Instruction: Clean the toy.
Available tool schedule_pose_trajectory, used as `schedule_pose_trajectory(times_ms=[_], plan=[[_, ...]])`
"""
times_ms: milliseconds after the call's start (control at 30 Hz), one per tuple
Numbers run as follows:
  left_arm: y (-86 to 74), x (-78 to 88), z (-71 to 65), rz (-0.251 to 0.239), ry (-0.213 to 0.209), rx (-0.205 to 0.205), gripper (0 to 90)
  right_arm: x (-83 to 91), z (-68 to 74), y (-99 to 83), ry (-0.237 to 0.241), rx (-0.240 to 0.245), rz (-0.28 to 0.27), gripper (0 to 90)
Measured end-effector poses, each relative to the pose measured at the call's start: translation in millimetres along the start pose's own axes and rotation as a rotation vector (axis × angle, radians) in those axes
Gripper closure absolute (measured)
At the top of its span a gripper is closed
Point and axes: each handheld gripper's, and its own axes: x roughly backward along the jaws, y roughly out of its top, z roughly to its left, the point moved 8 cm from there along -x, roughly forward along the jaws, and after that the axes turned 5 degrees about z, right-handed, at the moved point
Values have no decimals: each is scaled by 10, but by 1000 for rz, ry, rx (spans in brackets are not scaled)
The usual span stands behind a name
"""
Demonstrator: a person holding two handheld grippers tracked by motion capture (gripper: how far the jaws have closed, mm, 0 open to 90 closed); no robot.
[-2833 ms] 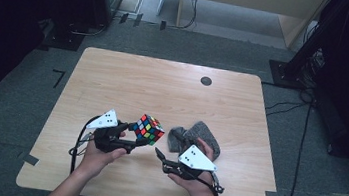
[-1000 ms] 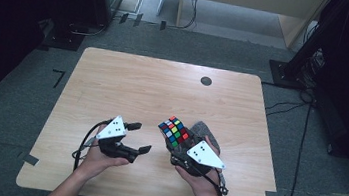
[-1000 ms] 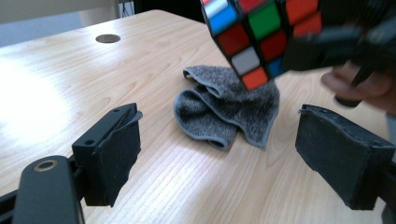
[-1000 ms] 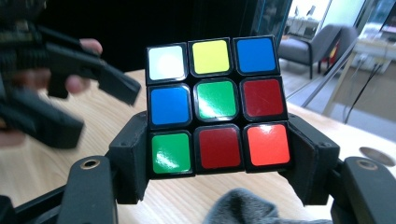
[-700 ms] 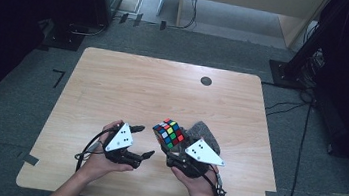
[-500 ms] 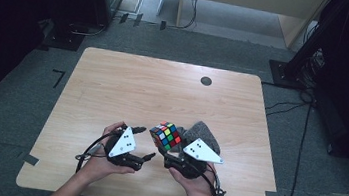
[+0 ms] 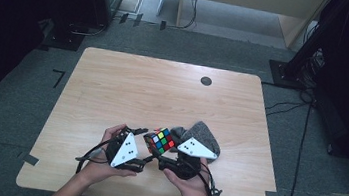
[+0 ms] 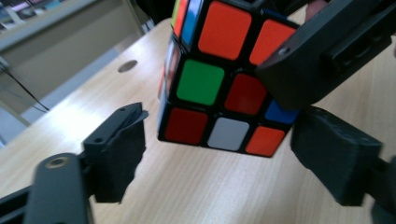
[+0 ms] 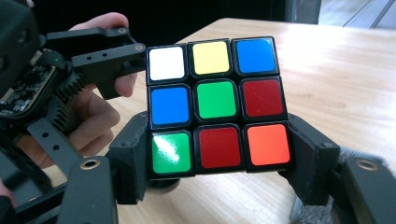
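- Rubik's cube (image 7: 159, 141) now pinched at its bottom layer by the right gripper (image 7: 162, 161), lifted clear of the wooden table (image 7: 113, 85), just left of the grey cloth (image 7: 203, 134); 2.8 s ago sat in the left gripper (image 7: 144, 147) instead.
- Left gripper brought back beside the cube, jaws just been closing around its lower edge, pads not yet touching — likely readying a layer twist.
- Left gripper view: gaps between both pads (image 8: 119, 156) and the cube (image 8: 219, 93).
- Right gripper view: pads (image 9: 137, 154) pressed on the cube (image 9: 215, 102), scrambled face, person's fingers (image 9: 95, 126) behind.
- High view: cloth touching nothing held.
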Motion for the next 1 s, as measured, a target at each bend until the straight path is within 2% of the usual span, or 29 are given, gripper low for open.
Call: schedule_pose_trajectory(times_ms=[267,433,567,733,867,1000], plan=[[-4,-14,-47,-1,29,-52,304,-2,-7,-17,38,-109,23,341],[-7,-17,-45,-3,32,-52,308,-2,-11,-24,43,-123,28,341],[-13,-32,-32,5,30,-34,257,0,0,-22,52,-136,26,340],[6,-9,-49,-12,27,-46,309,2,14,-12,65,-152,18,340],[10,-8,-42,-16,23,-32,309,6,8,-9,78,-172,18,341],[14,-6,-45,-20,31,-44,311,8,2,-9,84,-194,22,340]])
